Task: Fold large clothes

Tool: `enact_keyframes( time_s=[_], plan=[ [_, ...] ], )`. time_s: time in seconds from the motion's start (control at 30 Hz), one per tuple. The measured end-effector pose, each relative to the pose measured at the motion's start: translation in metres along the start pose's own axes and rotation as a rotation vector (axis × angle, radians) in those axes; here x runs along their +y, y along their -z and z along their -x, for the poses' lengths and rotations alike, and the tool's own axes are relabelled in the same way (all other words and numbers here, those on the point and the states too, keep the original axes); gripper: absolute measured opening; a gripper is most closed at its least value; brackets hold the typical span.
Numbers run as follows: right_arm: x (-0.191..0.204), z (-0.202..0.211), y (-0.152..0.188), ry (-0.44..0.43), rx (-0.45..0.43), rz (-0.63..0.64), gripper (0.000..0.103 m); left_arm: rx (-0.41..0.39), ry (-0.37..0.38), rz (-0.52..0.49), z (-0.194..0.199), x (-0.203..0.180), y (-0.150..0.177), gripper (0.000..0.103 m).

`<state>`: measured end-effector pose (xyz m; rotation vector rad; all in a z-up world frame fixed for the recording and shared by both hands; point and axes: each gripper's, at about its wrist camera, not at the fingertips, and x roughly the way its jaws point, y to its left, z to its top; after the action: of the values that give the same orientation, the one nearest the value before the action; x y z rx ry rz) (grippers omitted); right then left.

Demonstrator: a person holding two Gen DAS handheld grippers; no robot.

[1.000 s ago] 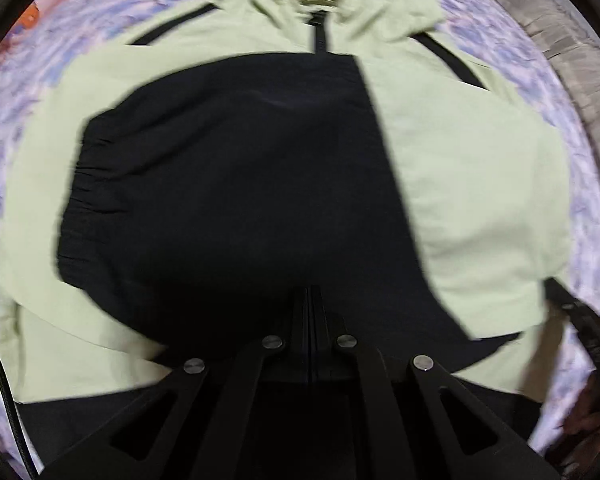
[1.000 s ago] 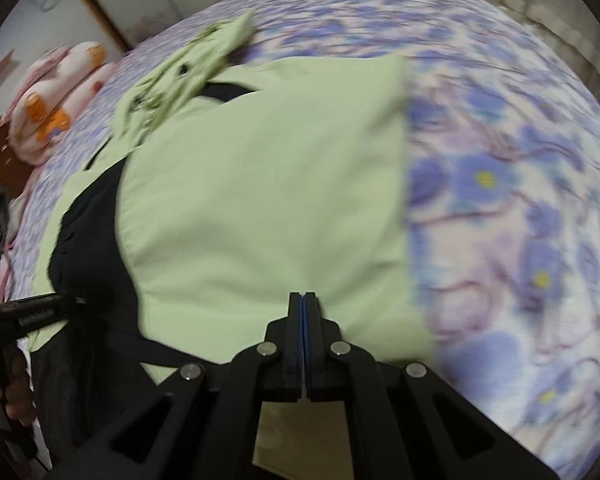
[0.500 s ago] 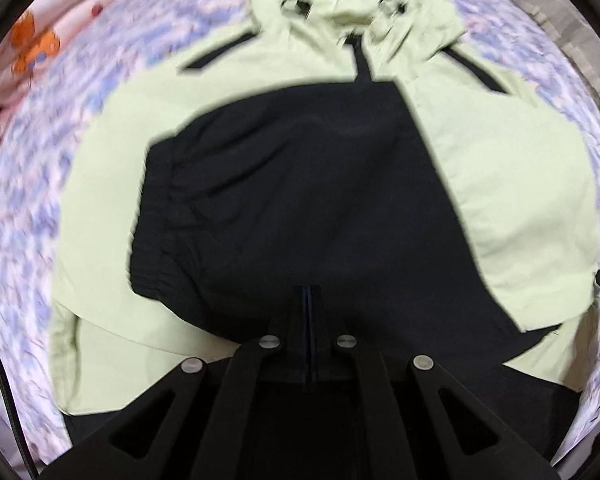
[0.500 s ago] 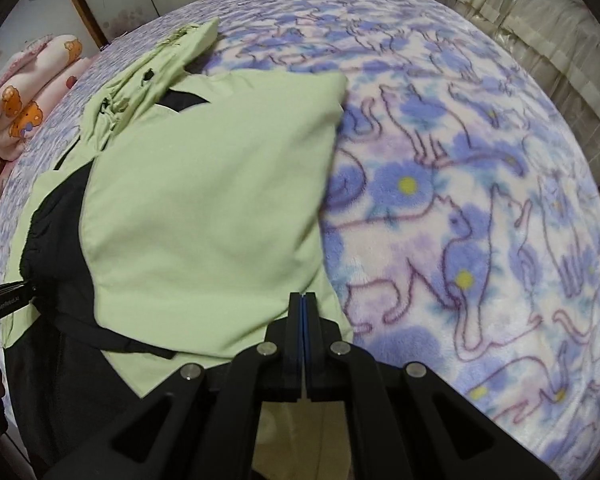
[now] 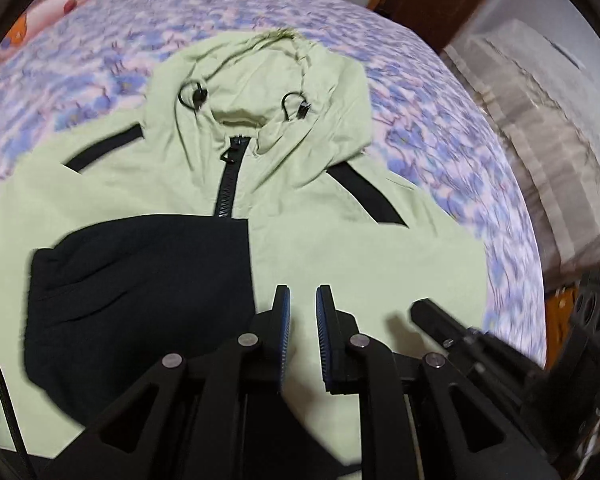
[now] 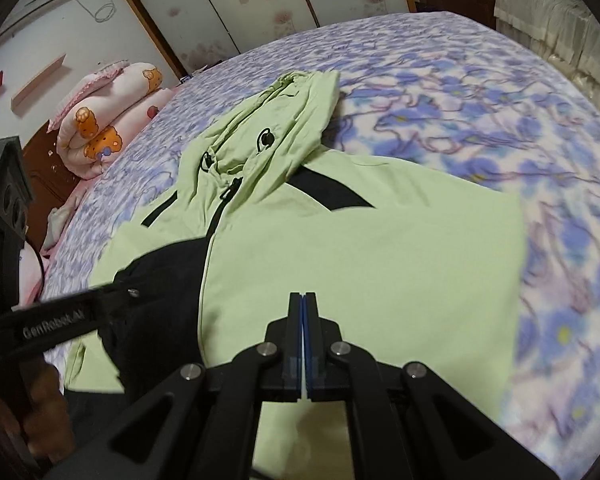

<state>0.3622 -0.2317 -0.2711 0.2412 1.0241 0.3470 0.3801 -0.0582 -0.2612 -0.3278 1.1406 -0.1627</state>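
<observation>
A light green hooded jacket (image 5: 340, 240) with black panels lies front up on the bed, hood toward the far side; it also shows in the right wrist view (image 6: 360, 260). A black folded part (image 5: 140, 280) covers its left half. My left gripper (image 5: 302, 300) is open and empty, just above the jacket's middle. My right gripper (image 6: 303, 304) is shut with its jaws pressed together over the green fabric; whether it pinches the cloth is hidden. The right gripper's body shows in the left wrist view (image 5: 460, 336), close to the left gripper's right side.
The jacket lies on a purple flowered blanket (image 6: 500, 100) that covers the bed. A rolled pink quilt (image 6: 112, 120) lies at the far left. A beige covered piece of furniture (image 5: 540, 120) stands beside the bed on the right. Wardrobe doors (image 6: 260, 0) stand behind.
The left gripper has opened and let go of the black part, which now lies folded on the jacket. Both grippers have pulled back and risen; the hood now shows in full.
</observation>
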Motion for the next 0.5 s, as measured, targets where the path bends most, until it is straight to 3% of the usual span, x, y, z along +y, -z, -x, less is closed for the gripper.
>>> enact_keyframes(
  time_s=[0.2,0.37,0.5],
  plan=[
    [-0.009,-0.043,-0.009,0.016,0.092,-0.020,0.000,0.092,-0.038,0.065,-0.048,0.020,-0.007,0.004],
    [-0.019,-0.048,-0.016,0.074,0.105,0.049,0.000,0.083,-0.082,0.034,-0.053,0.026,-0.008,0.002],
    [-0.042,-0.039,-0.027,0.094,0.086,0.022,0.000,0.092,-0.052,0.082,-0.054,0.037,-0.010,0.001]
  ],
)
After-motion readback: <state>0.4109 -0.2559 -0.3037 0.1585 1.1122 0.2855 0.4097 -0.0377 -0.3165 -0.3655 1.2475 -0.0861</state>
